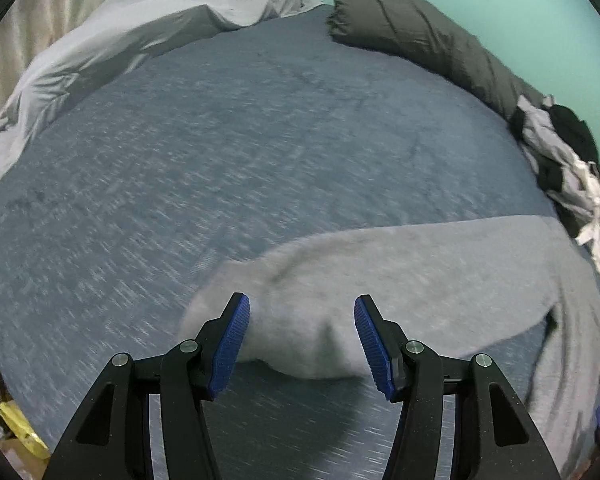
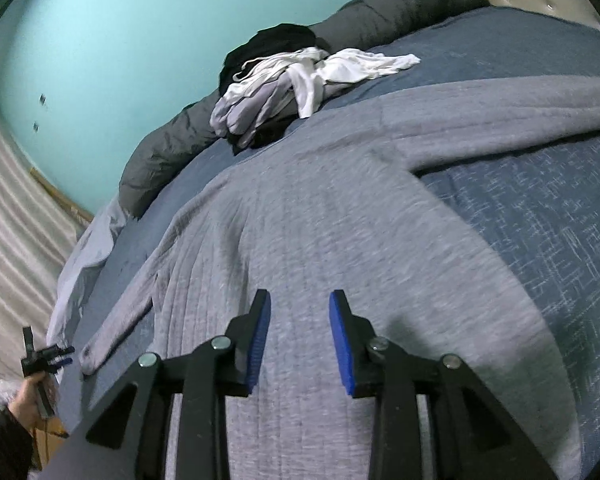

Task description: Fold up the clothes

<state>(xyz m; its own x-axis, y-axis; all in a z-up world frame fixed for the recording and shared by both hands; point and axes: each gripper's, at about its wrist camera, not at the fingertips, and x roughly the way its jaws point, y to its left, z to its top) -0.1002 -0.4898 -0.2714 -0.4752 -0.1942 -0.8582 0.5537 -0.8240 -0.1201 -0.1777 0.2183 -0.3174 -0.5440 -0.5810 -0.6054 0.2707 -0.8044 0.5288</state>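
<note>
A grey knit sweater (image 2: 320,208) lies spread flat on the blue bed cover (image 2: 540,220). My right gripper (image 2: 300,340) hovers over the sweater's body, its blue pads apart with nothing pinched between them. The sweater's left sleeve (image 2: 116,320) runs out toward the bed edge. In the left wrist view that sleeve's end (image 1: 268,280) lies below my left gripper (image 1: 302,340), whose jaws stand wide and do not touch it. The left gripper (image 2: 56,354) also shows small at the far left of the right wrist view, held by a hand (image 2: 28,396).
A pile of white, grey and black clothes (image 2: 300,80) sits at the far side against a rolled dark grey duvet (image 1: 420,40). A light grey sheet (image 1: 120,40) is bunched along the left edge. A curtain (image 2: 12,220) and a teal wall (image 2: 120,40) bound the bed.
</note>
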